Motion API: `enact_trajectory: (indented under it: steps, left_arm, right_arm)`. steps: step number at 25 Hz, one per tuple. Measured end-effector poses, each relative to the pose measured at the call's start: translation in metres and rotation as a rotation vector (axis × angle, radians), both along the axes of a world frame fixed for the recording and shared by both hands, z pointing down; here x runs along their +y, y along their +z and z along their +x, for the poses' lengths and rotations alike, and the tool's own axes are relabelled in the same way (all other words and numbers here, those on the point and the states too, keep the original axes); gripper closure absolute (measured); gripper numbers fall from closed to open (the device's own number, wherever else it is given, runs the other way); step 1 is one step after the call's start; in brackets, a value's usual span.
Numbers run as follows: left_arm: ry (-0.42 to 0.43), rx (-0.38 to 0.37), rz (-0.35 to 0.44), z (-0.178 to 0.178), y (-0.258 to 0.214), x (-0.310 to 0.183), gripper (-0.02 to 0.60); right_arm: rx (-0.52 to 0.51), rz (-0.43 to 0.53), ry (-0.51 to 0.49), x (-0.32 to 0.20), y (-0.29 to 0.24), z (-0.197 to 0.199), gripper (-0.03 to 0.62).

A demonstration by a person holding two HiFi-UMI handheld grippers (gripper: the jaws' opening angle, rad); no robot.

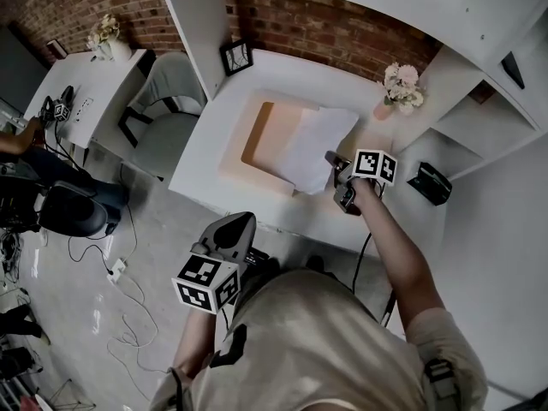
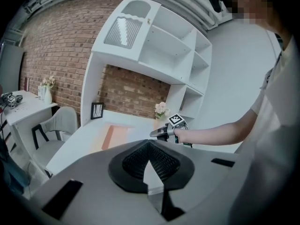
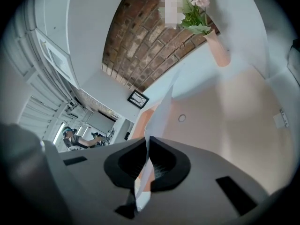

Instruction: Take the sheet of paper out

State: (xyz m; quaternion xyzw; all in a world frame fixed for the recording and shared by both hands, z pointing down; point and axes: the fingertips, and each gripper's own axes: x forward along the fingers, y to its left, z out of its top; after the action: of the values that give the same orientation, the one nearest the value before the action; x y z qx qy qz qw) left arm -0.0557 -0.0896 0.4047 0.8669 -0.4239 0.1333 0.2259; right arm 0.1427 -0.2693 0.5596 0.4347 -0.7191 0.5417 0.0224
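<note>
1. White, smooth and hard, the desk (image 1: 199, 157) sits in a shelved alcove against a rough brick wall (image 1: 325, 28). Its slick top probably offers little friction, so a sideways tug on the paper could drag the box along with it.
2. The shallow box (image 1: 254, 135) is peach-coloured and rectangular, and lies flat on the desk with low walls. A low pull could catch the paper on its near wall and crease it.
3. The sheet of paper (image 1: 312, 148) is thin, white and limp. It lies partly in the box, with its near part spilling over the right-hand wall towards the desk edge. Held at one edge only, it may tear or slip free if jerked.
4. The right gripper (image 1: 330, 159) is grey with ribbed black pads, and its jaws are pinched on the sheet's near edge. In its own view the paper stands edge-on and bowed.
5. The left gripper (image 1: 240, 221) hangs by the person's body, well apart from the box, with its jaws pressed together on nothing. Nothing steadies the box.
6. The slim vase of pale flowers (image 1: 396, 92) stands near the right gripper, and a wide sweep could topple it.
</note>
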Motion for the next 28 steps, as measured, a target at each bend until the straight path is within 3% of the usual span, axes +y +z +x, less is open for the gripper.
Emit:
enact_trajectory:
  steps: [22,28]
  left_arm:
    - [0.030,0.007,-0.019,0.013,0.006,0.007,0.566]
    - [0.038,0.007,-0.024,0.017,0.008,0.009,0.566]
  right_arm:
    - [-0.043,0.013,0.024,0.016,-0.021,0.020,0.566]
    - [-0.106,0.016,0.043,0.020,-0.030,0.022,0.566]
